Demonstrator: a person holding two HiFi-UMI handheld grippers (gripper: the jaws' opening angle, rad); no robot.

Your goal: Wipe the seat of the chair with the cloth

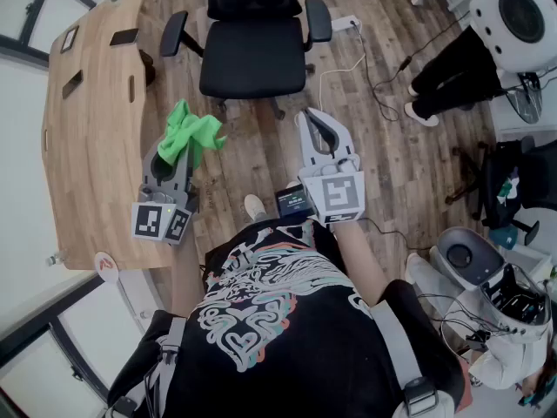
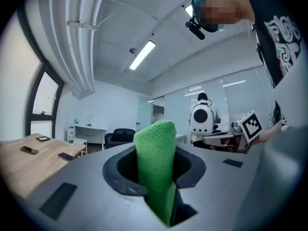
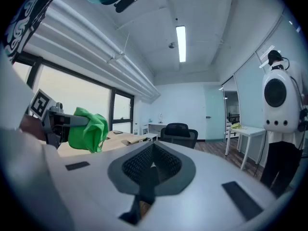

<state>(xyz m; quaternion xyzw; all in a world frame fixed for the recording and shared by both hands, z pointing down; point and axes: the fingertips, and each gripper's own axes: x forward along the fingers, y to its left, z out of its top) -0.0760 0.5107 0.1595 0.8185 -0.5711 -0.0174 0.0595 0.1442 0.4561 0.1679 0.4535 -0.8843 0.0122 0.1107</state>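
Wood-plank floor (image 1: 409, 159): black office chair (image 1: 252, 55) stands at far middle; white power strip (image 1: 345, 23) and cables (image 1: 335, 72) just to its right. Wooden table (image 1: 96, 164) at left: three dark flat devices (image 1: 124, 37) near its far end.

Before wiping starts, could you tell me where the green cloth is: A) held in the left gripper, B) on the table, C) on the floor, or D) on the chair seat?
A: the left gripper has the cloth pinched between its jaws, short of the chair.

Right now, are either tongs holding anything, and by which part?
The left tongs pinch the cloth at a bunched fold; the rest sticks out beyond them. The right tongs are shut, empty.
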